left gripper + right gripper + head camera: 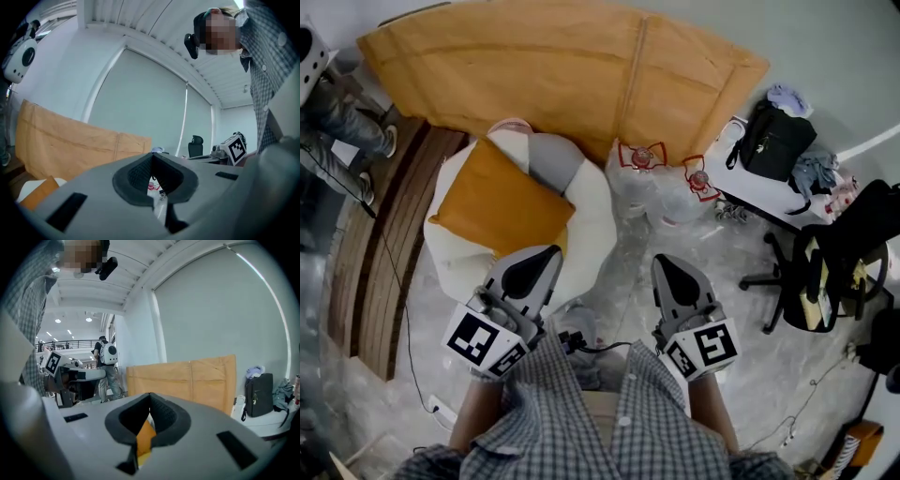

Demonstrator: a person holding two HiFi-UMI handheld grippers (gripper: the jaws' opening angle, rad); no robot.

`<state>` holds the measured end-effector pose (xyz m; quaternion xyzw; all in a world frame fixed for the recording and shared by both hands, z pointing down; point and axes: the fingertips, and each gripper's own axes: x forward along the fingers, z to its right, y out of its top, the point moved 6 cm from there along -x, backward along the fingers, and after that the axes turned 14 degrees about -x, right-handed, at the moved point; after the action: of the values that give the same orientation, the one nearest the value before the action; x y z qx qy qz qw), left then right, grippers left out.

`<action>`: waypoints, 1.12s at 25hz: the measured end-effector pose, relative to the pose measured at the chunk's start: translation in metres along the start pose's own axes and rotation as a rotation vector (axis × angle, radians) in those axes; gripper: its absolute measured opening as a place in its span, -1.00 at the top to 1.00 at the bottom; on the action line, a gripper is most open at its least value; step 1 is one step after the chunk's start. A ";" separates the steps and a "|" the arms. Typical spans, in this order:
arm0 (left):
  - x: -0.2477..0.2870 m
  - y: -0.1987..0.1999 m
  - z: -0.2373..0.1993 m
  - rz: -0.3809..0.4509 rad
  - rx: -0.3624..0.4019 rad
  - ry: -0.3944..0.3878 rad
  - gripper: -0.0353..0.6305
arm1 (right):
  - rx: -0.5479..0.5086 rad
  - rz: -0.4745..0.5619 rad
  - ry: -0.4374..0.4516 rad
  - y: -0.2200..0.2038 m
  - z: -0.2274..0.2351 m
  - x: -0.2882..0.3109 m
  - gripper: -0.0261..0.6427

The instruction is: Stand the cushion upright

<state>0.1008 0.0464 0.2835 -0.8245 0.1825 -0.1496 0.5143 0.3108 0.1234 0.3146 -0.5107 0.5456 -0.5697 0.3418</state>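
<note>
An orange square cushion lies tilted on a white beanbag seat, with a grey cushion behind it. My left gripper hovers over the seat's near edge, just right of the orange cushion and apart from it, shut and empty. Over the floor to the right, my right gripper is shut with nothing in it. The left gripper view shows shut jaws and a cushion corner low on the left. In the right gripper view the cushion shows through the gap below the shut jaws.
A large cardboard sheet stands behind the seat. Wrapped packs of water bottles sit to its right, then a white table with a black bag and an office chair. Wooden steps and a standing person are at the left.
</note>
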 end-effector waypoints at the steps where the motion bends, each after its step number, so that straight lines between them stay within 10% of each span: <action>1: 0.001 0.005 -0.008 0.008 0.002 0.007 0.87 | -0.006 0.001 0.012 0.004 -0.001 0.010 0.90; 28: -0.060 0.051 -0.151 0.246 -0.084 0.333 0.87 | -0.170 0.005 0.370 0.065 -0.046 0.206 0.90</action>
<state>-0.0260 -0.0671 0.2980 -0.7806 0.3704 -0.2123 0.4565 0.2052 -0.0705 0.3004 -0.4231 0.6465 -0.6048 0.1929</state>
